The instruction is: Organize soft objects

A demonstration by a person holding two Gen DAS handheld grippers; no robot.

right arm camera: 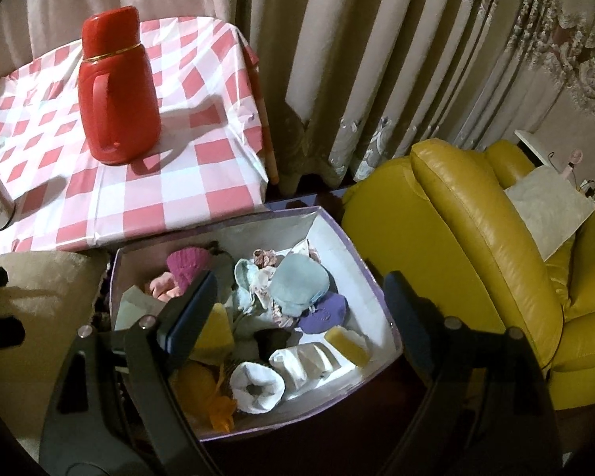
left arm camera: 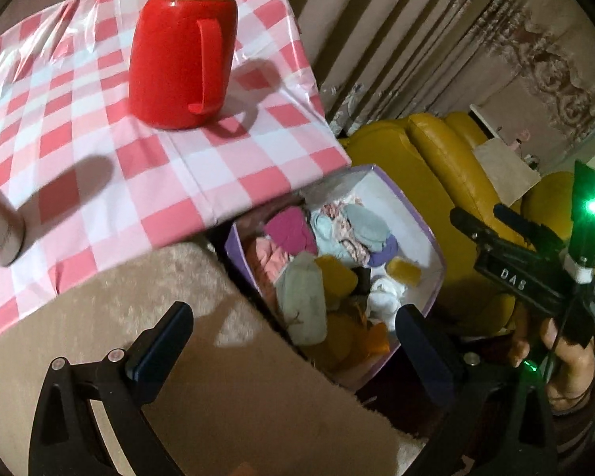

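The left gripper [left arm camera: 293, 341] is hovering wide open and empty, near the purple box [left arm camera: 436, 246] of soft socks [right arm camera: 258, 386]. To its right, the right gripper [right arm camera: 301, 305] is hanging wide open above that box, gripping nothing.

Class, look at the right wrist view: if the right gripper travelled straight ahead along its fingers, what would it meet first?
Most likely the pile of socks inside the open box. The right gripper is open and empty, pointing down into it. Depth is unclear, so which sock comes first is uncertain.
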